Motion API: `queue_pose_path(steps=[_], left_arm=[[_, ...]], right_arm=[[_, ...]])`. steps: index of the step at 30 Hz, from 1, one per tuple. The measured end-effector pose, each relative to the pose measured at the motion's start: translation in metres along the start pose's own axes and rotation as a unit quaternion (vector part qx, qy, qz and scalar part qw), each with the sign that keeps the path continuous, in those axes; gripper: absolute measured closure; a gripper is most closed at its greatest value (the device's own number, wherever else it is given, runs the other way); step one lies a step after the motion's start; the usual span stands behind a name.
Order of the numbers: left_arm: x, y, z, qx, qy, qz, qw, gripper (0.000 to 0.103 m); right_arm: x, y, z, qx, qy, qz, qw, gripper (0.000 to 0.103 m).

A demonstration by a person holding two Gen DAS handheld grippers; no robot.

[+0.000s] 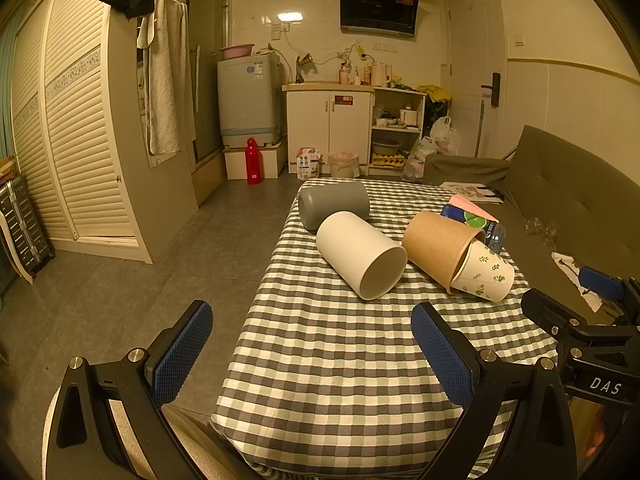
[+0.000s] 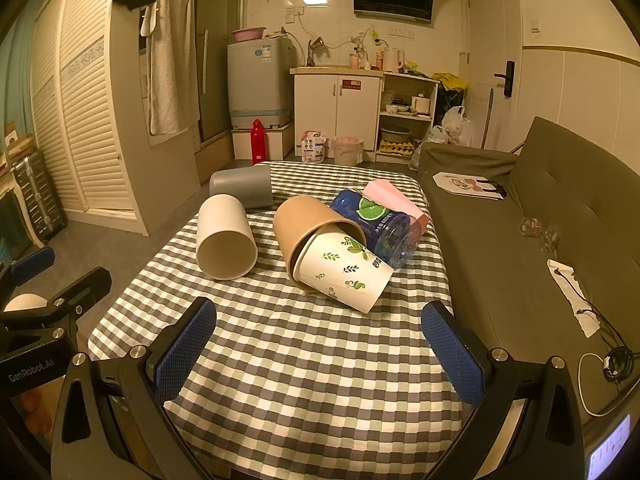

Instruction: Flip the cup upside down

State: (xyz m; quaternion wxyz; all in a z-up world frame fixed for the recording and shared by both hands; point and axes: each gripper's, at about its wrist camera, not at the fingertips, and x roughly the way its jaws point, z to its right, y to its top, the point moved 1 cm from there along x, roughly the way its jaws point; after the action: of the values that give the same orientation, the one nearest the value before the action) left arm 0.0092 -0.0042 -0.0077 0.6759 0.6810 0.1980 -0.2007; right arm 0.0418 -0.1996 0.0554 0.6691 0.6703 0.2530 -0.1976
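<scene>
Several cups lie on their sides on the checked table (image 1: pixel 340 360) (image 2: pixel 300 380). A white cup (image 1: pixel 360 254) (image 2: pixel 225 238) has its mouth toward me. A grey cup (image 1: pixel 334 204) (image 2: pixel 242 186) lies behind it. A brown paper cup (image 1: pixel 438 244) (image 2: pixel 308 222) has a leaf-print paper cup (image 1: pixel 486 274) (image 2: pixel 344 270) stuck partly inside it. A blue clear cup (image 1: pixel 476 222) (image 2: pixel 378 222) and a pink cup (image 2: pixel 394 198) lie behind. My left gripper (image 1: pixel 312 354) is open and empty at the table's near left edge. My right gripper (image 2: pixel 318 356) is open and empty, short of the leaf-print cup.
A green sofa (image 1: pixel 560 200) (image 2: pixel 520 220) runs along the table's right side, with a paper bag (image 2: pixel 468 184) and a cable (image 2: pixel 608 360) on it. Floor lies to the left, with a louvred wardrobe (image 1: pixel 80 120). Kitchen cabinets (image 2: pixel 340 104) stand far behind.
</scene>
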Motion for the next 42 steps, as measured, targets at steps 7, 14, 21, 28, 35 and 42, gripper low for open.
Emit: queue_pose_path(steps=[7,14,21,28,35,42], left_arm=[[0.0,0.0,0.0,0.001,0.0,0.001,1.0,0.001],[-0.001,0.0,0.0,0.001,0.0,0.001,1.0,0.001],[-0.001,0.0,0.0,0.0,0.0,0.001,1.0,0.001],[-0.001,0.0,0.0,0.001,0.001,0.001,1.0,0.001],[0.001,0.001,-0.002,-0.002,0.001,-0.008,1.0,0.001],[0.006,0.007,0.006,-0.008,0.006,-0.023,0.9997,0.001]], right_arm=[[0.0,0.0,0.0,0.0,0.0,0.0,1.0,0.0],[0.0,0.0,0.001,0.0,0.0,0.001,1.0,0.0],[-0.001,0.0,0.001,0.001,0.001,0.001,1.0,0.0],[-0.001,0.0,0.001,0.002,0.0,0.002,1.0,0.0],[-0.002,0.004,0.001,0.003,0.003,0.005,1.0,0.0],[-0.005,0.012,0.006,0.006,0.018,0.01,1.0,0.0]])
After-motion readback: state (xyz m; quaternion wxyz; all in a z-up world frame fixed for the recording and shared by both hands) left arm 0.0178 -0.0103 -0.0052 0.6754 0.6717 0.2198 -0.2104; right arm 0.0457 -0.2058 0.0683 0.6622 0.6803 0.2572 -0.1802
